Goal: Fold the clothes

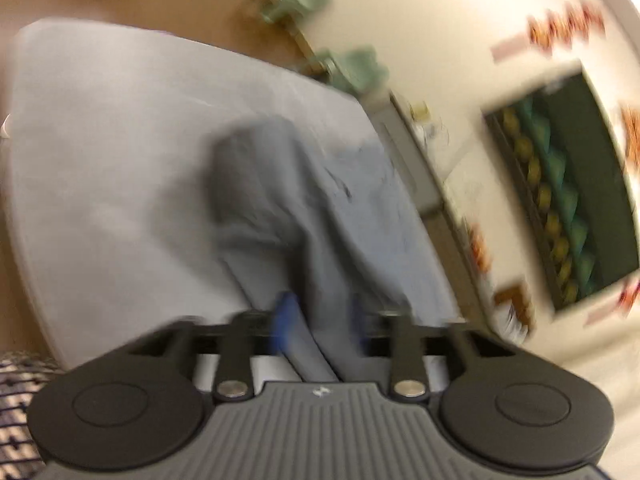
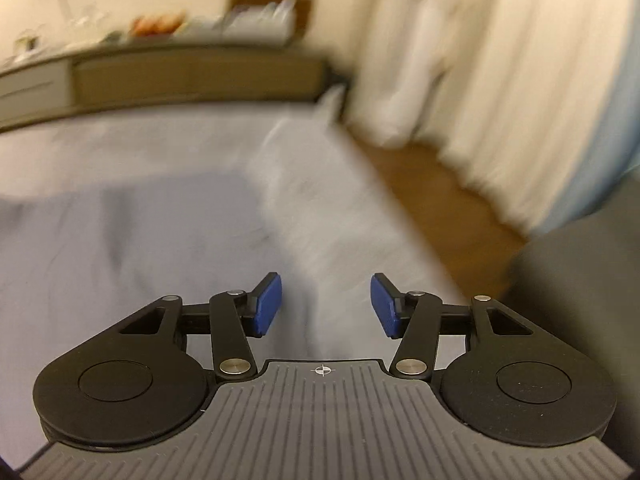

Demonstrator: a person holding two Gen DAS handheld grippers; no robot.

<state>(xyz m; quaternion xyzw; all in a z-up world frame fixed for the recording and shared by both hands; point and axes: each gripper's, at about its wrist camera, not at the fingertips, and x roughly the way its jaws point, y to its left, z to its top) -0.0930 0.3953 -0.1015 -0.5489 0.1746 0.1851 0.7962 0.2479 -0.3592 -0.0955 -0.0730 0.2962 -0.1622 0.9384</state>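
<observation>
A blue-grey garment (image 1: 304, 200) lies crumpled on the pale grey bed (image 1: 100, 140), with a darker raised fold at its far end. My left gripper (image 1: 322, 320) hangs low over its near end. Its blue pads (image 1: 286, 320) stand apart and the cloth shows in the gap between them. Blur hides whether the pads touch it. In the right wrist view the same garment (image 2: 120, 240) spreads flat on the left of the bed (image 2: 352, 220). My right gripper (image 2: 326, 306) is open above the sheet, just right of the garment's edge, with nothing between its fingers.
Wooden floor (image 2: 432, 200) runs along the bed's right side below pale curtains (image 2: 480, 80). A low sideboard (image 2: 180, 76) with clutter stands beyond the bed. A dark grey seat (image 2: 580, 300) is at the right. Patterned fabric (image 1: 20, 400) shows at the bottom left.
</observation>
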